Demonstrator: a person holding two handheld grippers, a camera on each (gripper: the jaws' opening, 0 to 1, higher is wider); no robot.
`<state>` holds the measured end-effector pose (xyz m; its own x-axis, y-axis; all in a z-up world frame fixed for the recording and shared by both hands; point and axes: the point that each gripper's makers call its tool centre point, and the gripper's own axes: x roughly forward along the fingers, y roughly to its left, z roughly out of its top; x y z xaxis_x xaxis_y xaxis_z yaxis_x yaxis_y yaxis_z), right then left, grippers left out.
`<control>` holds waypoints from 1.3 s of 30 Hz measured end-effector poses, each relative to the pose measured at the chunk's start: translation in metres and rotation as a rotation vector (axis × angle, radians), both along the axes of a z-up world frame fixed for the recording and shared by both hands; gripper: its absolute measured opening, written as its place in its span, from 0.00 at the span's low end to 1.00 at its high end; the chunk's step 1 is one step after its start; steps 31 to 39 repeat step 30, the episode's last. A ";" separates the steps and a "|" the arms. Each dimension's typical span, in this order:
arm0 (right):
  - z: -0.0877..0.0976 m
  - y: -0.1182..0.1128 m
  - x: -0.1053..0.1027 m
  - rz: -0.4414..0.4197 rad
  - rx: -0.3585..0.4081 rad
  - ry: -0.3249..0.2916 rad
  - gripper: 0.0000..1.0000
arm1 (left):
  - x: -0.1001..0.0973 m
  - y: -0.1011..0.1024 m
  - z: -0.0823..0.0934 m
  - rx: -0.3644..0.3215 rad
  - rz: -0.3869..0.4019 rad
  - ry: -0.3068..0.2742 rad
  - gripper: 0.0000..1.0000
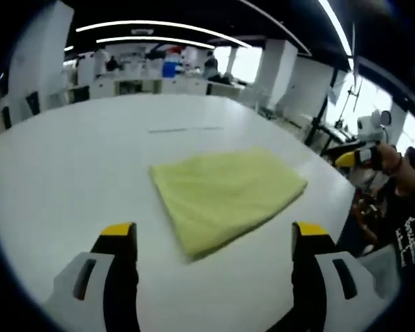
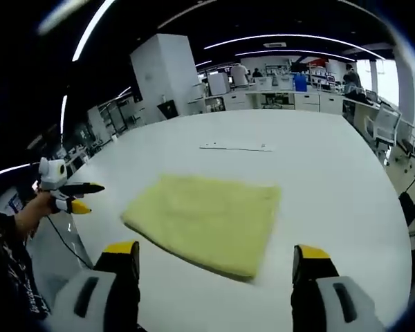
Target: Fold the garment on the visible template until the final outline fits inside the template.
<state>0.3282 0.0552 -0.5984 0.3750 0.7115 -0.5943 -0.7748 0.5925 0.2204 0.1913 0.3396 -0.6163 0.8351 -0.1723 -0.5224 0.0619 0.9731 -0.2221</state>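
A yellow-green garment lies folded into a flat, roughly four-sided shape on the white table. My left gripper hovers open above its near edge, the yellow-tipped jaws wide apart with nothing between them. In the right gripper view the same garment lies ahead of my right gripper, also open and holding nothing. Each gripper shows in the other's view, held in a hand off the table's edge: the right gripper and the left gripper. A thin marked line crosses the table beyond the garment.
The table edge runs close to the person's arm on the left side. Office chairs stand past the far right edge. Desks, pillars and people fill the room behind.
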 end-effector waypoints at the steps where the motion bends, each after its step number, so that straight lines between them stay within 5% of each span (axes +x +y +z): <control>1: 0.002 0.000 -0.003 0.006 0.001 -0.001 0.95 | -0.002 -0.001 0.002 -0.005 0.006 -0.004 0.91; 15: 0.019 -0.010 -0.034 0.046 0.018 -0.006 0.99 | -0.024 -0.016 0.018 0.007 -0.006 -0.001 0.99; 39: 0.013 -0.016 -0.042 -0.016 0.025 -0.004 0.99 | -0.033 -0.025 0.017 -0.006 0.001 0.017 0.99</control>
